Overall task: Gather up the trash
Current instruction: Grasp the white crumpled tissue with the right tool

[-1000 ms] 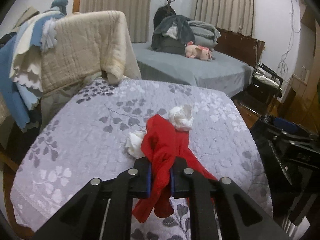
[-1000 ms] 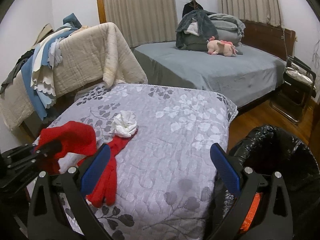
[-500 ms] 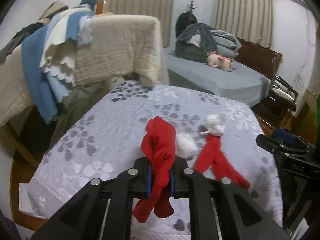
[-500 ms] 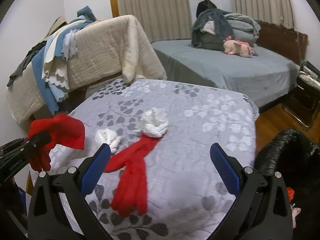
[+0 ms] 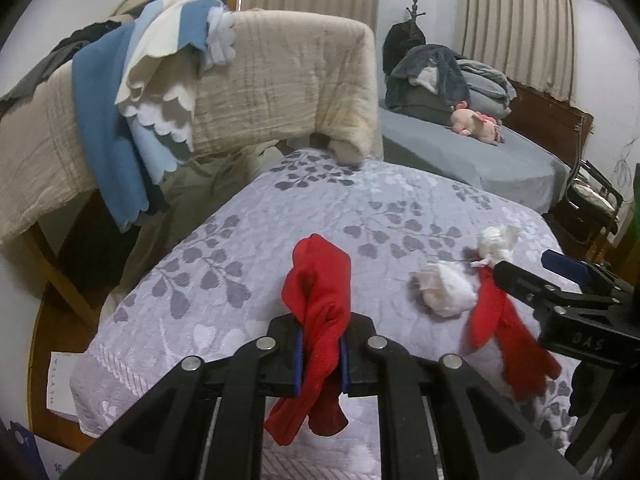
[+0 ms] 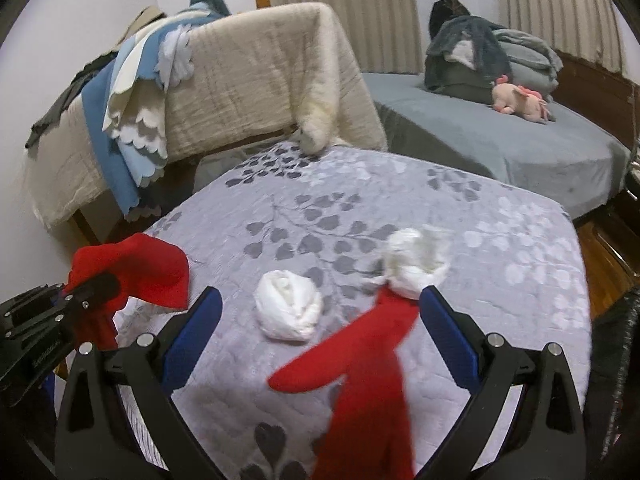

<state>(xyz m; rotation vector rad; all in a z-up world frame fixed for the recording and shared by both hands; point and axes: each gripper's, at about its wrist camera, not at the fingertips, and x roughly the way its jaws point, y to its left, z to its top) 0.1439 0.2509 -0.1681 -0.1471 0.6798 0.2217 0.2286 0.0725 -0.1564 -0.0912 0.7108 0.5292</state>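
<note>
the left gripper (image 5: 320, 354) was clenched on a red cloth (image 5: 318, 300), the fabric bunched above its blue pads and hanging in two tails below, lifted off the grey leaf-patterned bedspread (image 5: 248, 264). from the right wrist view the same cloth (image 6: 136, 268) showed at the left edge, clamped in that gripper (image 6: 86, 294). the right gripper (image 6: 320, 330) stood released, fingers spread wide, held over the bedspread (image 6: 500, 248). between and just ahead of its fingers lay a crumpled white tissue (image 6: 289, 310), a second white wad (image 6: 414, 266) beyond it, and a second red cloth (image 6: 360, 380) trailing from that wad toward the camera. a pink plush toy (image 6: 520, 98) lay on the grey bed (image 6: 520, 148) behind.
</note>
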